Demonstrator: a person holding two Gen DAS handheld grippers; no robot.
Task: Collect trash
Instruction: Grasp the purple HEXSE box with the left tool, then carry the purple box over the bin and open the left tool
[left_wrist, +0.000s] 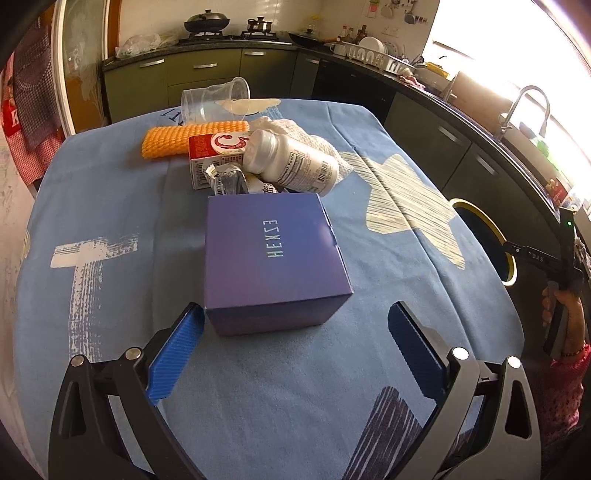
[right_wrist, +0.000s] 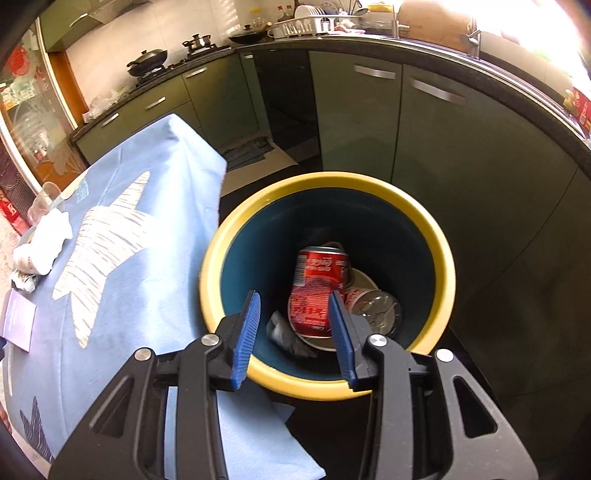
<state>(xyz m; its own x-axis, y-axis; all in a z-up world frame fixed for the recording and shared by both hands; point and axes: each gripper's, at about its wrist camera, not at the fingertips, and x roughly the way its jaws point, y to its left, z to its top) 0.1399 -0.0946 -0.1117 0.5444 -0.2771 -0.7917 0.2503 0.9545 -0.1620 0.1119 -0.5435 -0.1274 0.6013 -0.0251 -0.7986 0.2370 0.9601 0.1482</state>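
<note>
A purple box sits on the blue tablecloth. My left gripper is open just in front of the box, its blue pads spread wider than it. Behind the box lie a white pill bottle, a red-and-white carton, crumpled foil, an orange sponge and a tipped clear cup. My right gripper is open above the yellow-rimmed bin, nothing between its pads. In the bin lie a red can, a second can and a grey scrap.
The bin stands on the floor off the table's right edge. Dark green cabinets run behind it. A white crumpled cloth lies behind the bottle. A person's hand holds the right gripper's handle at the far right.
</note>
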